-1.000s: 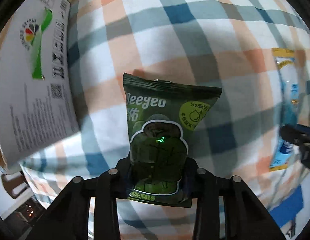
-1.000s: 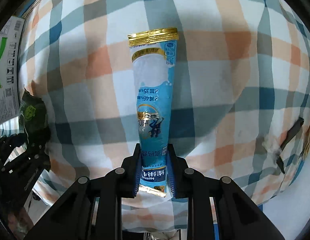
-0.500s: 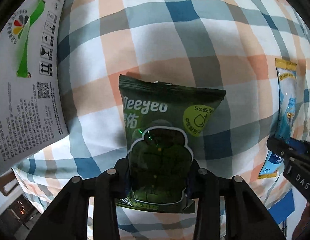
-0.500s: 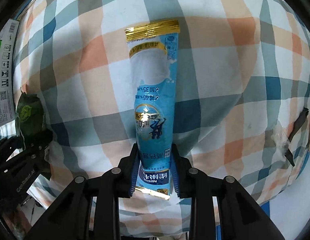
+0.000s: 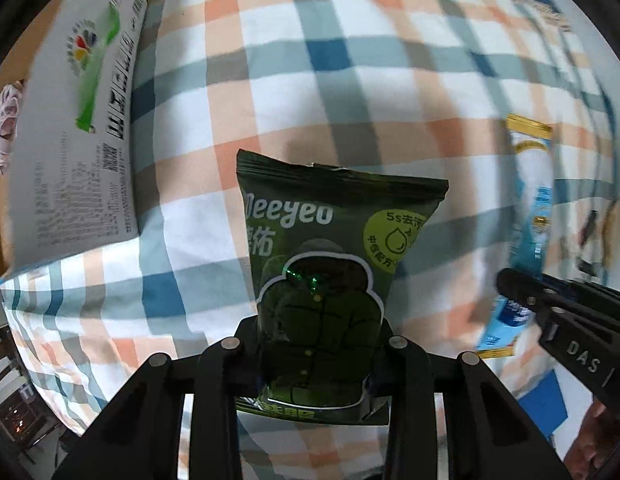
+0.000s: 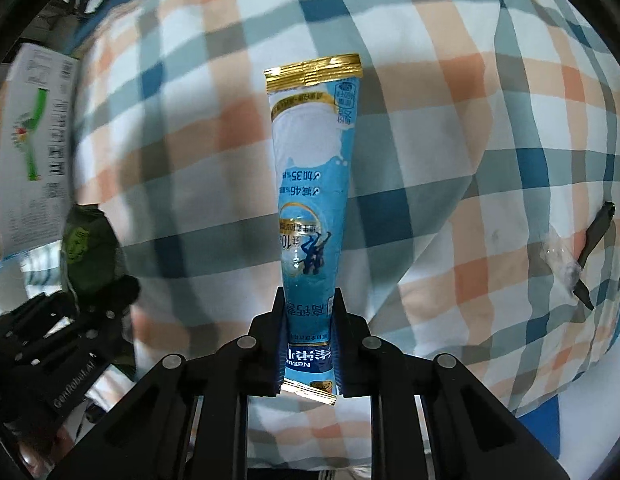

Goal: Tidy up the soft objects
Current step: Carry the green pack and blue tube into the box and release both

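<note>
Left claw (image 5: pixel 322 344): pressed onto the lower part of a green packet (image 5: pixel 330 264), one finger on each side edge.
Green packet: long axis runs straight ahead from the claw, crimped top seal at the far end; glossy dark-green film, pillow-shaped, white lettering and a lime round badge.
Right claw (image 6: pixel 308 320): pinching the near end of a blue sachet (image 6: pixel 312 204).
Blue sachet: slim, shiny stick pouch, long axis straight ahead of the claw, gold crimped seal at the far end, print upside down.
Checked cloth (image 6: pixel 450 120): soft, wrinkled weave in orange, blue, grey and white, beyond both claws.
Printed carton (image 5: pixel 69 128): flat white panel, far left of the left claw.
</note>
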Motion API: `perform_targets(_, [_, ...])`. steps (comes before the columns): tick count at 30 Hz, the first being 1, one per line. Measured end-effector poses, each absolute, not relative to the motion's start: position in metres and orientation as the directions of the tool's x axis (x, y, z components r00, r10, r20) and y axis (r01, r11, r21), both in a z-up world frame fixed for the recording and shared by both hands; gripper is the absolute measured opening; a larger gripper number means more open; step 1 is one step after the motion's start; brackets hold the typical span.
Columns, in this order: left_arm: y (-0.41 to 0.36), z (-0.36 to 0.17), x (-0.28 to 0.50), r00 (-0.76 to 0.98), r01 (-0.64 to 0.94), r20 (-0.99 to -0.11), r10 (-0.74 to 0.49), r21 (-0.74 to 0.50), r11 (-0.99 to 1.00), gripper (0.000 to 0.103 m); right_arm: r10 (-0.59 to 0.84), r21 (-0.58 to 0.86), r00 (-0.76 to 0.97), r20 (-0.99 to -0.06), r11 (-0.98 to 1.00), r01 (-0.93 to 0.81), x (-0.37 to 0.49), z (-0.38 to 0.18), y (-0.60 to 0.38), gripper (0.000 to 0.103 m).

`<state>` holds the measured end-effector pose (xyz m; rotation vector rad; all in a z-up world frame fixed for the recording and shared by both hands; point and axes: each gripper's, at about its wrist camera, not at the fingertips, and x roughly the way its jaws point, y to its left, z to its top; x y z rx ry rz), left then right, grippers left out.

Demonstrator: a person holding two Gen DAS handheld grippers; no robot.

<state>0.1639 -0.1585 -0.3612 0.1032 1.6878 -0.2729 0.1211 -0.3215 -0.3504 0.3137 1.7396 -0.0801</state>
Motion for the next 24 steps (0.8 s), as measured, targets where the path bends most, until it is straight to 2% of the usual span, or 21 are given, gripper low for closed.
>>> perform_targets(5, [-0.136,-0.309,0.155,-0.060,0.225,-0.987,-0.151,-0.161,0.961,0.031,0.206,0.181,-0.093,-0.974,0.958,0.222,0.117,-0.312,-0.308,0.019])
perform_targets(14, [-0.032,-0.211,0.166,0.104,0.163,-0.975,-0.198,-0.179,0.970,0.031,0.301,0.303,0.035,-0.953,0.949,0.085,0.138,-0.222,-0.236,0.019])
perform_targets(24, [0.085,-0.194,0.205,0.183,0.051,-0.972,-0.150,-0.143,0.988,0.031,0.377,0.371,0.087,-0.922,0.925,-0.080,0.184,-0.162,-0.080,0.019])
